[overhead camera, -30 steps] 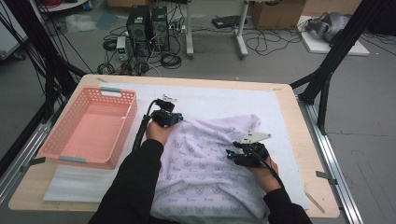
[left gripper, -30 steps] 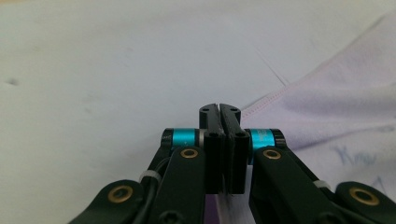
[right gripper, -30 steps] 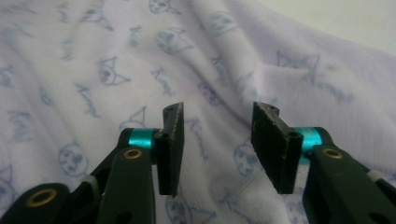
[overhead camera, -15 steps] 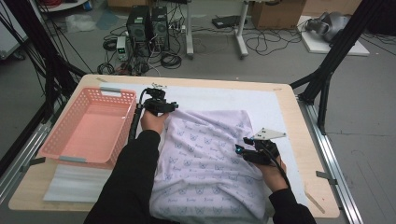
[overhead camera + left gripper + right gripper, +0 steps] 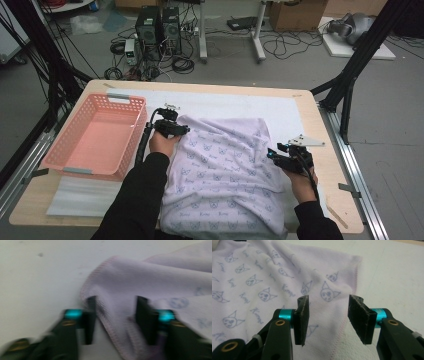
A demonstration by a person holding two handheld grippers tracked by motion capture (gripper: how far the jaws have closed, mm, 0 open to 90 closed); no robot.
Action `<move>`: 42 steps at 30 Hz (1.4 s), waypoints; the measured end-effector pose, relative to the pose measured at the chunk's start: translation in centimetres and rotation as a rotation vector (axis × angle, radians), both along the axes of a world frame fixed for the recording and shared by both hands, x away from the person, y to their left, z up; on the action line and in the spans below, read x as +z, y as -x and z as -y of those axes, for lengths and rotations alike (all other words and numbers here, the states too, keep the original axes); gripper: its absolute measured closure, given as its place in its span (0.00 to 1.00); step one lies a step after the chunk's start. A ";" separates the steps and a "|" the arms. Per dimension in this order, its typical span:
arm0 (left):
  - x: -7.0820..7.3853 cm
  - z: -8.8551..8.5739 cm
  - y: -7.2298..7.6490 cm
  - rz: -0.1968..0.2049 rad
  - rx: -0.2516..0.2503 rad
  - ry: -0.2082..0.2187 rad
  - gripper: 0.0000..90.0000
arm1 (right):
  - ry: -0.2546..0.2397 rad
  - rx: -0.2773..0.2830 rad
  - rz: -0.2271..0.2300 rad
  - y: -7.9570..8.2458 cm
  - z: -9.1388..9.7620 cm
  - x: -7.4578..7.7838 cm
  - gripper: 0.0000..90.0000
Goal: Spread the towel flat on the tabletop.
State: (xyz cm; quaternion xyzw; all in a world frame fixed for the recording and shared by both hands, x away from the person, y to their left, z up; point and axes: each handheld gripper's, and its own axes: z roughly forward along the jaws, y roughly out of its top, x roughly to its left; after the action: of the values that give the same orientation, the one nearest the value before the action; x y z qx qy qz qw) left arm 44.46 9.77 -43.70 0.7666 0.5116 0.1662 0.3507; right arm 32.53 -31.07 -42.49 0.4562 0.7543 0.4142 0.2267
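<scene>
Cat-print cloth (image 5: 225, 170) lies spread beside the pink basket (image 5: 95, 140), its hemmed corner loose between your left gripper (image 5: 113, 315)'s jaws, which have just been closing without pinching it, while your right gripper (image 5: 328, 317) hovers open over its far edge.

Pink basket (image 5: 95, 137) on table (image 5: 210, 90)
</scene>
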 end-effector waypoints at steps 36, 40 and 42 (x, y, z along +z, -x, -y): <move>-0.4 -0.1 3.0 0.033 -0.081 0.056 0.90 | 0.112 -0.013 -0.152 -10.2 -3.1 -1.6 0.96; -0.1 -0.3 3.5 0.020 -0.084 0.046 0.93 | 0.131 -0.004 -0.153 -8.9 -2.1 -1.3 0.96; 0.1 -0.3 4.0 0.023 -0.097 0.041 0.93 | 0.150 0.003 -0.176 -8.2 -1.5 -1.0 0.96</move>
State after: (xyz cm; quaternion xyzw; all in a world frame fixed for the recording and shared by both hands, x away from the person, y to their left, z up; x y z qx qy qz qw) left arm 40.45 10.11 -43.57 0.7811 0.4729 0.1473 0.3801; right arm 40.77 -29.55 -43.52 0.4714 0.8009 0.3153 0.1923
